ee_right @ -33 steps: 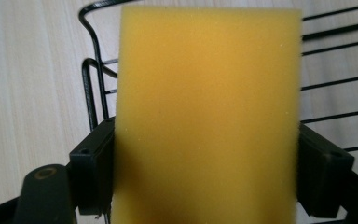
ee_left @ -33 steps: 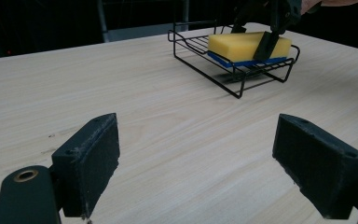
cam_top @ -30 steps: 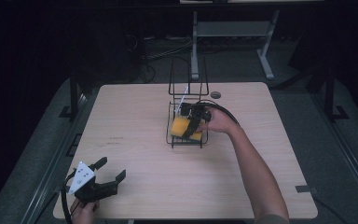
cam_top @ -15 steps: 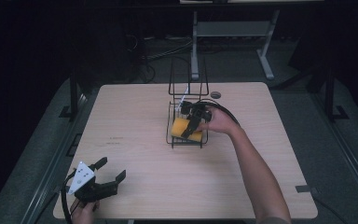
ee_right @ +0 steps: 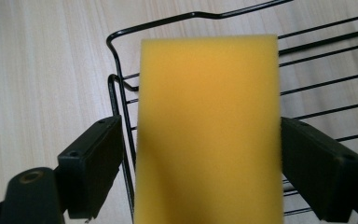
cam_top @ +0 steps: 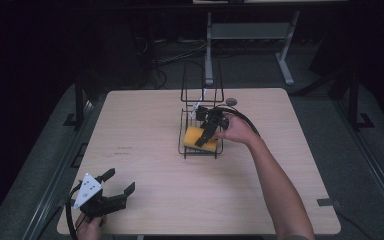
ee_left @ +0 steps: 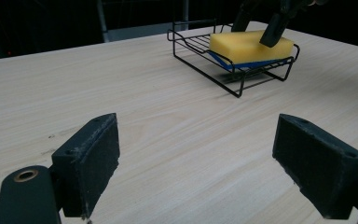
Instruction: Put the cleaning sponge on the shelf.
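Observation:
A yellow sponge (cam_top: 196, 137) with a blue underside lies in a black wire rack (cam_top: 200, 154) near the table's middle. My right gripper (cam_top: 206, 132) reaches over the rack, open, with its jaws on either side of the sponge. In the right gripper view the sponge (ee_right: 209, 126) sits between the jaws of that gripper (ee_right: 207, 168); the right jaw touches it and the left jaw stands a little off. The rack's wires (ee_right: 116, 93) show beneath. My left gripper (cam_top: 120, 181) rests open at the front left corner with nothing in it. From the left gripper (ee_left: 196, 163), the sponge (ee_left: 249, 44) and rack (ee_left: 200, 70) are far ahead.
The rack has a tall wire back (cam_top: 201, 82) on its far side. A small dark round object (cam_top: 231, 101) lies on the table (cam_top: 145, 120) just behind the rack. A grey metal stand (cam_top: 250, 31) is on the floor beyond the table.
The sponge has shifted slightly toward the near right inside the rack, along with my right gripper. The left gripper has stayed put.

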`<control>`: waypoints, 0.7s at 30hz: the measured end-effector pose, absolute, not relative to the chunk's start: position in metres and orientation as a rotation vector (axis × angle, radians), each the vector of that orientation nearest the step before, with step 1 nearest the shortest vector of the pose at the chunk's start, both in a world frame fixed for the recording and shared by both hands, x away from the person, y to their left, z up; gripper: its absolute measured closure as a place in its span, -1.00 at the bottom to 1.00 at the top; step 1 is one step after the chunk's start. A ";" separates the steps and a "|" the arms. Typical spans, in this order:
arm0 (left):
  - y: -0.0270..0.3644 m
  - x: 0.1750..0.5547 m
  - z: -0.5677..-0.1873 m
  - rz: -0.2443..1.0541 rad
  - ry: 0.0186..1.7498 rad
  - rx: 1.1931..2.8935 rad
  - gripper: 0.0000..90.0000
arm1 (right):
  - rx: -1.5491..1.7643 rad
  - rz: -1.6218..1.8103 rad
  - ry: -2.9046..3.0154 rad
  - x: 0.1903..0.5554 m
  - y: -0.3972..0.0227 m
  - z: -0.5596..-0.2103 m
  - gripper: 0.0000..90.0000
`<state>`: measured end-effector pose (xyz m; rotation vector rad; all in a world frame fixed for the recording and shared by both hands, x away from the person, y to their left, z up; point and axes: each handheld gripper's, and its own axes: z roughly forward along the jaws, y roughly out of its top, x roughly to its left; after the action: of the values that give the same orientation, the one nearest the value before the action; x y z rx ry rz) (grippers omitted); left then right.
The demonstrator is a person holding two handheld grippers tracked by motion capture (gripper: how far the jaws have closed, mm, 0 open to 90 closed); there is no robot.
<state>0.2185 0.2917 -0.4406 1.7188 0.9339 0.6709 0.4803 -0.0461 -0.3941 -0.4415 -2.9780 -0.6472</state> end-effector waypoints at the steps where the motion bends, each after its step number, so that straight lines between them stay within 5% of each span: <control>1: 0.292 0.219 -0.441 0.669 0.934 1.720 -0.69 | -0.440 -0.647 -2.983 0.480 -0.046 -0.394 -0.65; 21: 0.291 0.218 -0.441 0.677 0.934 1.726 -0.69 | -0.470 -0.715 -2.988 0.474 -0.058 -0.390 -0.65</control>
<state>0.2184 0.2907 -0.4407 1.7257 0.9342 0.6773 0.4744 -0.0580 -0.3903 -0.4704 -2.9884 -0.7154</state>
